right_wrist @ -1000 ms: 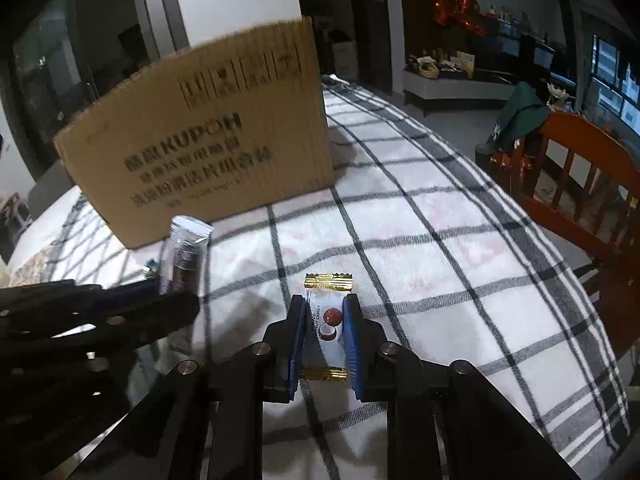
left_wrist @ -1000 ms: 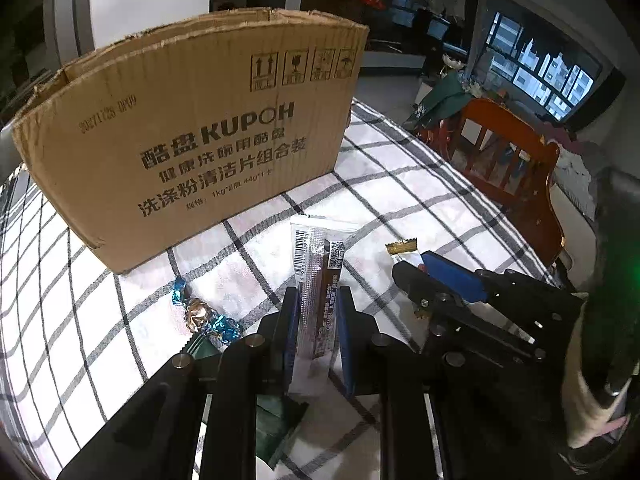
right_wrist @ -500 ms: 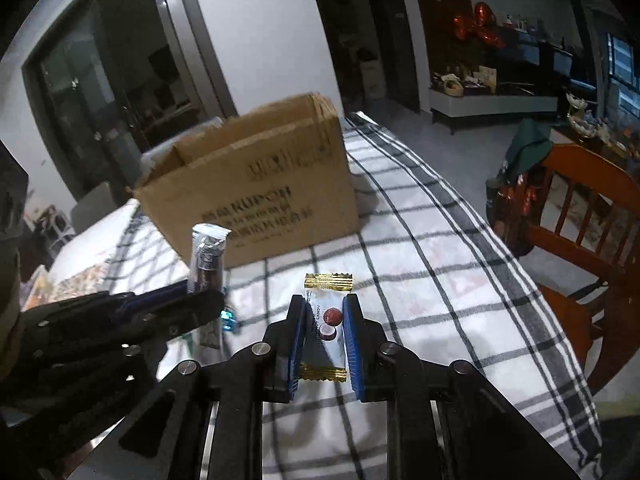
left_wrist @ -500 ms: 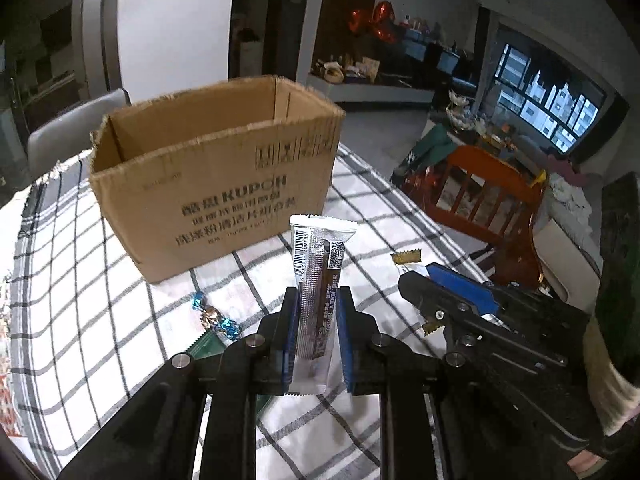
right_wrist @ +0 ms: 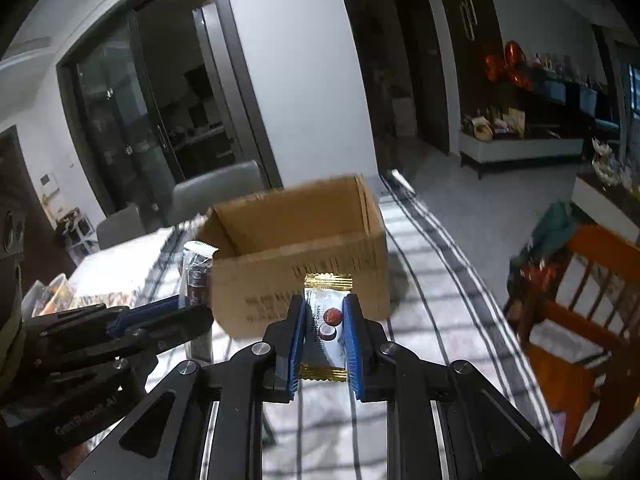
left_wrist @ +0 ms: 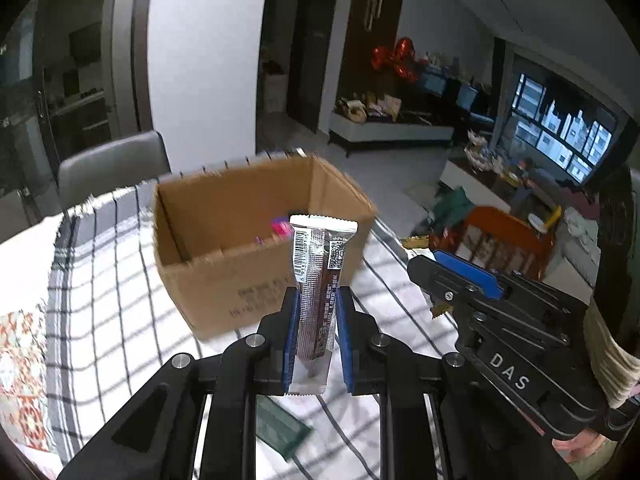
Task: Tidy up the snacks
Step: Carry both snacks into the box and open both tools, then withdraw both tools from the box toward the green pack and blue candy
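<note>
My left gripper [left_wrist: 317, 300] is shut on a long brown-and-silver snack bar [left_wrist: 318, 280] that stands upright between its blue pads. My right gripper [right_wrist: 325, 312] is shut on a small white candy packet with gold ends [right_wrist: 326, 320]. Both hang above the checked tablecloth, in front of an open cardboard box [left_wrist: 248, 240] [right_wrist: 296, 248]. Pink wrappers [left_wrist: 280, 229] show inside the box. The right gripper [left_wrist: 434, 276] appears at the right of the left wrist view, and the left gripper [right_wrist: 192, 312] with its bar [right_wrist: 197, 276] at the left of the right wrist view.
A green packet [left_wrist: 280, 432] lies on the checked tablecloth [left_wrist: 100, 300] below my left gripper. A grey chair [left_wrist: 112, 168] stands behind the table and an orange wooden chair [right_wrist: 580, 312] at its right. Plastic cups [right_wrist: 52, 296] sit at the far left.
Both grippers have risen with their snacks, so the box's open top and inside now show. The blue-wrapped candies on the cloth have dropped out of sight.
</note>
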`<action>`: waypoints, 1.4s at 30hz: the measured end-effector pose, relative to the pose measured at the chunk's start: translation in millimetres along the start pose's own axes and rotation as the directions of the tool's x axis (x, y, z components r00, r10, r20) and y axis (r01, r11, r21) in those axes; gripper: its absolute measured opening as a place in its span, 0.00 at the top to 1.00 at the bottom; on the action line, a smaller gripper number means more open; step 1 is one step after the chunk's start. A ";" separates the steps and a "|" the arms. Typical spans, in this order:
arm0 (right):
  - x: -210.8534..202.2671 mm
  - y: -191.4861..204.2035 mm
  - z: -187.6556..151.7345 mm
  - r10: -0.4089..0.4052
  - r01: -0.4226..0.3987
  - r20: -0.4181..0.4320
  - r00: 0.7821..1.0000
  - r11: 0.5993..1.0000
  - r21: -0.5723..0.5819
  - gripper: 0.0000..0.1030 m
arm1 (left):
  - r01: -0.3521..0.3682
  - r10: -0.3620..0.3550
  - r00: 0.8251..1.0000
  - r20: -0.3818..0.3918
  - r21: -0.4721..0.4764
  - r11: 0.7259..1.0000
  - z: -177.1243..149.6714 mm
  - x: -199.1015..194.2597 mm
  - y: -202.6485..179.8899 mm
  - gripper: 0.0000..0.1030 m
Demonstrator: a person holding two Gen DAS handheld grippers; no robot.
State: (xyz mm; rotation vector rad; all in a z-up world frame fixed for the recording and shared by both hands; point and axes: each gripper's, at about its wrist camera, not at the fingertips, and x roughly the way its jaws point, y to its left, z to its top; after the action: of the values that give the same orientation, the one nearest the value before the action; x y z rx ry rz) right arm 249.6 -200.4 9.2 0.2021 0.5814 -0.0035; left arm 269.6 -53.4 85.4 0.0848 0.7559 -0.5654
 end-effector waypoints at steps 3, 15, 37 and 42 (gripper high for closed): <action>5.0 6.7 14.6 0.010 -0.009 0.026 1.000 1.000 -0.024 0.80 | -0.024 0.024 0.999 0.024 -0.005 1.000 14.9 -0.7 8.6 0.81; 69.0 17.1 61.2 0.048 -0.048 -0.008 0.999 0.996 -0.078 0.80 | -0.068 0.069 0.997 0.031 -0.037 0.997 65.3 32.7 50.4 0.81; 111.7 9.5 56.5 0.027 -0.034 -0.063 0.998 0.992 -0.122 0.57 | -0.225 0.226 0.974 0.004 -0.076 0.971 59.0 51.1 68.3 0.49; 93.8 11.4 36.9 0.082 -0.091 -0.065 0.995 0.984 -0.150 0.57 | -0.274 0.275 0.961 -0.003 -0.097 0.957 30.8 33.0 60.4 0.49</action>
State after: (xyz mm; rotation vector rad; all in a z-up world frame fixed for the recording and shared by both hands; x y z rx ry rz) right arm 348.9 -191.2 -9.7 0.0781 0.6282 0.1314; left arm 339.3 -25.5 78.2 0.0953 0.7447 -0.2637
